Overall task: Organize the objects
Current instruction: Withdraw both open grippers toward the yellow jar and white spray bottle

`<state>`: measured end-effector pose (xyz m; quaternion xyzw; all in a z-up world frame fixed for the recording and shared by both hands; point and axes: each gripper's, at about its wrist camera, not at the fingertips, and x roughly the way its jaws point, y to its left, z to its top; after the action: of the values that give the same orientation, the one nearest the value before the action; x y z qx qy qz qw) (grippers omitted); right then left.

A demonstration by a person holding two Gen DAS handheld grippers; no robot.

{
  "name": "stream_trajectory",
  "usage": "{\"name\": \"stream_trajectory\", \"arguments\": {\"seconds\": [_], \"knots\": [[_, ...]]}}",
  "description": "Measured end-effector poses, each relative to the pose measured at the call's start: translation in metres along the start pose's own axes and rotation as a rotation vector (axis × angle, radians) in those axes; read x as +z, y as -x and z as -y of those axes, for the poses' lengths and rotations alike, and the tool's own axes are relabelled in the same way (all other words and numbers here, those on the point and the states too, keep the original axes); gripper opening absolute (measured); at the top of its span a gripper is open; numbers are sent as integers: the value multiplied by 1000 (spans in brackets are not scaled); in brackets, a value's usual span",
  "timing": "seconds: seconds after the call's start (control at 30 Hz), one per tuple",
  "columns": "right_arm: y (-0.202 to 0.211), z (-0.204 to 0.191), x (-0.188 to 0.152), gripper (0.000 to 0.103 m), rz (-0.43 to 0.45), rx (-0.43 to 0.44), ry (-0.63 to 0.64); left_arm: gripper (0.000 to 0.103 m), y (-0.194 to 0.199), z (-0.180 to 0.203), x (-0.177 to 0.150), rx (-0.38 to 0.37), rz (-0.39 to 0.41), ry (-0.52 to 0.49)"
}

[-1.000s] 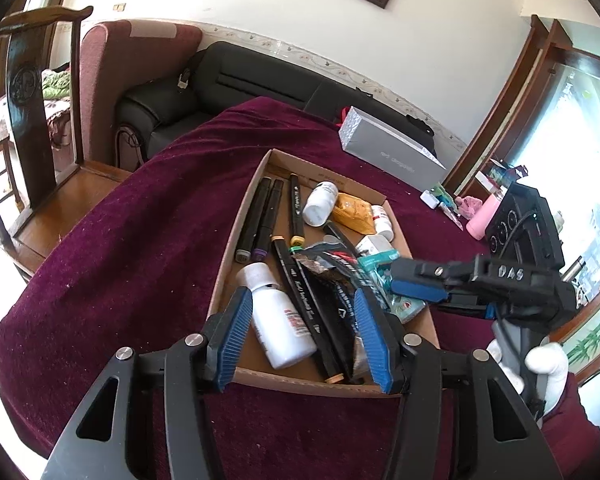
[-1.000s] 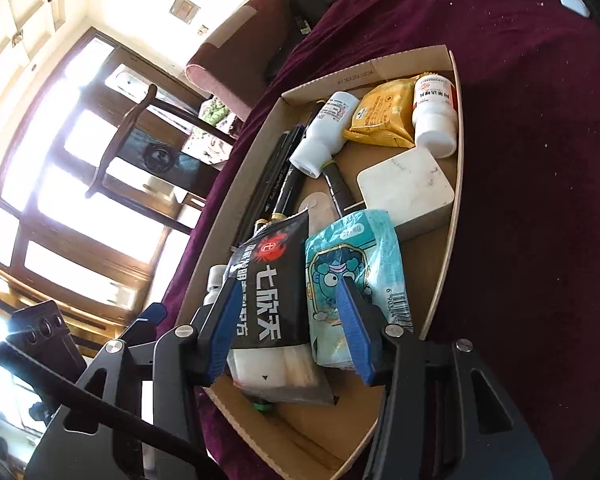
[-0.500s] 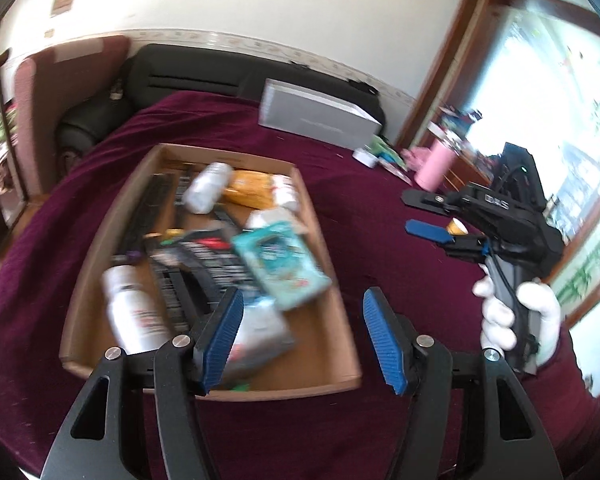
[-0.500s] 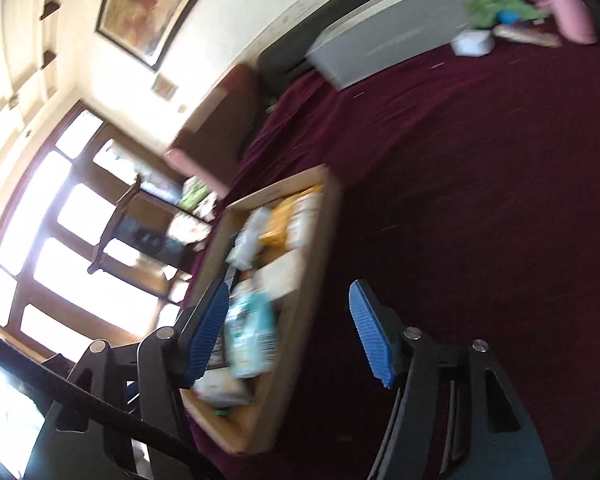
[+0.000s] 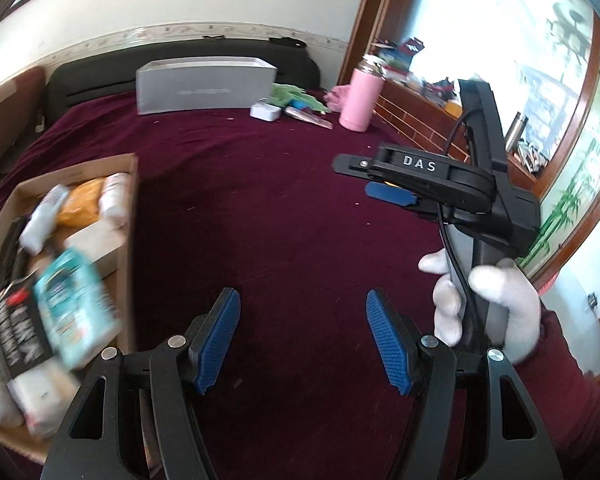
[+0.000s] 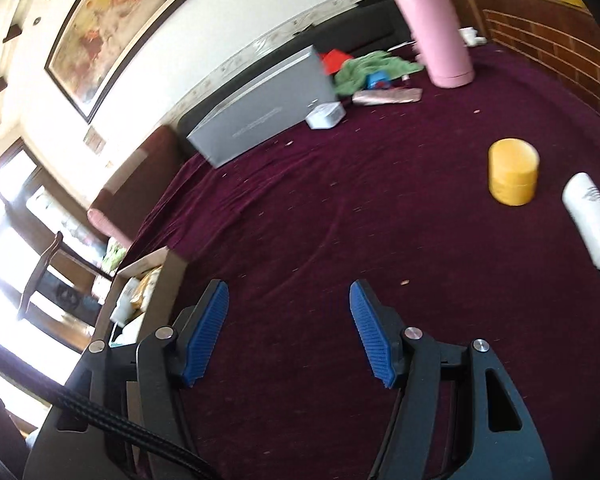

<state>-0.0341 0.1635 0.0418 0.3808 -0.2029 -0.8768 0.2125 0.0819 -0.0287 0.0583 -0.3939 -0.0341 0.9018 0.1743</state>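
A cardboard tray (image 5: 130,216) full of markers, bottles and packets lies at the left on the maroon cloth; its corner also shows in the right wrist view (image 6: 172,276). My left gripper (image 5: 302,336) is open and empty over bare cloth, right of the tray. My right gripper (image 6: 288,328) is open and empty; it also shows in the left wrist view (image 5: 374,182), held by a white-gloved hand. A yellow round container (image 6: 513,176) stands upright and a white bottle (image 6: 596,224) lies on the cloth to the right, ahead of my right gripper.
A grey box (image 5: 206,86), a pink flask (image 5: 360,98), a small white case (image 5: 265,112), a green cloth (image 6: 370,68) and a pink pouch (image 6: 388,97) sit at the far side of the table. A black sofa and wooden chair stand beyond.
Both grippers have swung right, away from the tray, and are over bare cloth. The yellow container and white bottle have come into the right wrist view.
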Motion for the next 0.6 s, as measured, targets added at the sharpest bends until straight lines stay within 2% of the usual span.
{"name": "stream_trajectory", "arguments": {"seconds": [0.2,0.33,0.43,0.5,0.6], "knots": [[9,1,2,68,70,-66,3,59,-39,16,18,13,6,0],[11,10,4,71,83,-106,-18,59,-62,15,22,66,5,-7],[6,14,4,71,61,-129,-29,59,-76,4,20,93,-23,42],[1,15,3,71,43,-146,-26,59,-82,-7,18,90,-58,95],[-5,14,1,71,16,-166,-17,60,-84,-22,18,64,-54,164]]}}
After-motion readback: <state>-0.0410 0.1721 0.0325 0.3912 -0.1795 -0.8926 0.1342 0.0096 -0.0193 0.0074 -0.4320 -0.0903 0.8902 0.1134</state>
